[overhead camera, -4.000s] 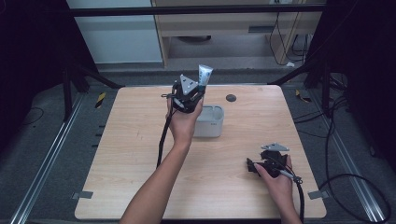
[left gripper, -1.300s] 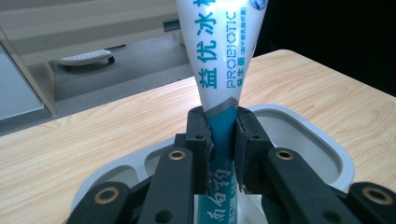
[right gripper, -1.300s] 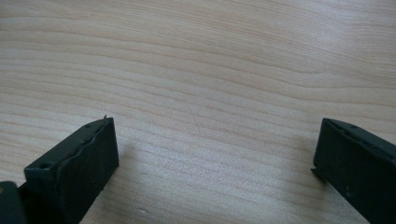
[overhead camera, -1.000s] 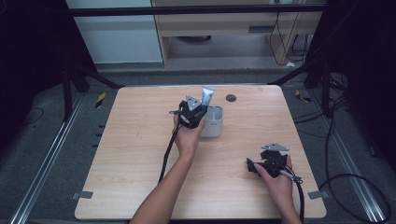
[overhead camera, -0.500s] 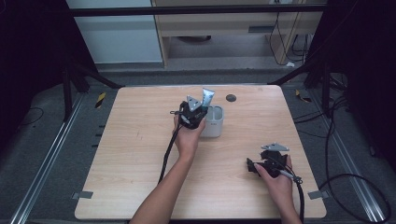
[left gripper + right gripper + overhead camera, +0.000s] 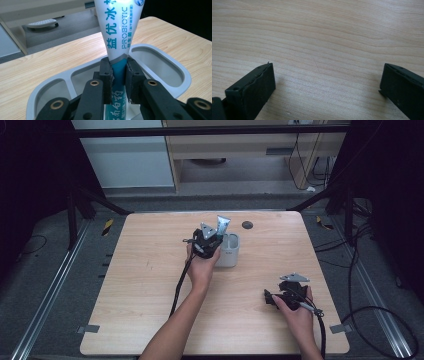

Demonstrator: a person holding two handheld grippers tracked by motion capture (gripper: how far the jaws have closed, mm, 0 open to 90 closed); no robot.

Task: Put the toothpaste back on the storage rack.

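Since four seconds ago the left gripper (image 6: pixel 212 241) has come down from its raised place over the table and now sits low beside the grey holder (image 6: pixel 231 254), while over the last second it has kept nearly still. Its jaws are clamped on a white and teal toothpaste tube (image 6: pixel 119 37), gripping it across the teal band where the body narrows. In the left gripper view the pads press in on both sides of the tube, whose lower end reaches down between the jaws into the holder's (image 6: pixel 160 57) middle compartment while its broad flat end stands up above them. From the high view the tube (image 6: pixel 222 226) stands roughly upright with a slight tilt, its flat crimped end uppermost, over the near-left part of the holder. That holder stands on the wooden table (image 6: pixel 140 270), toward the far middle, with a small dark round disc (image 6: pixel 247 225) on the tabletop just beyond it. Near the table's near-right corner, the right gripper (image 6: pixel 275 299) rests low by the tabletop, well apart from the holder and unmoved from before. Its jaws stand wide apart in the right gripper view, with bare wood (image 6: pixel 319 50) between them and nothing held.
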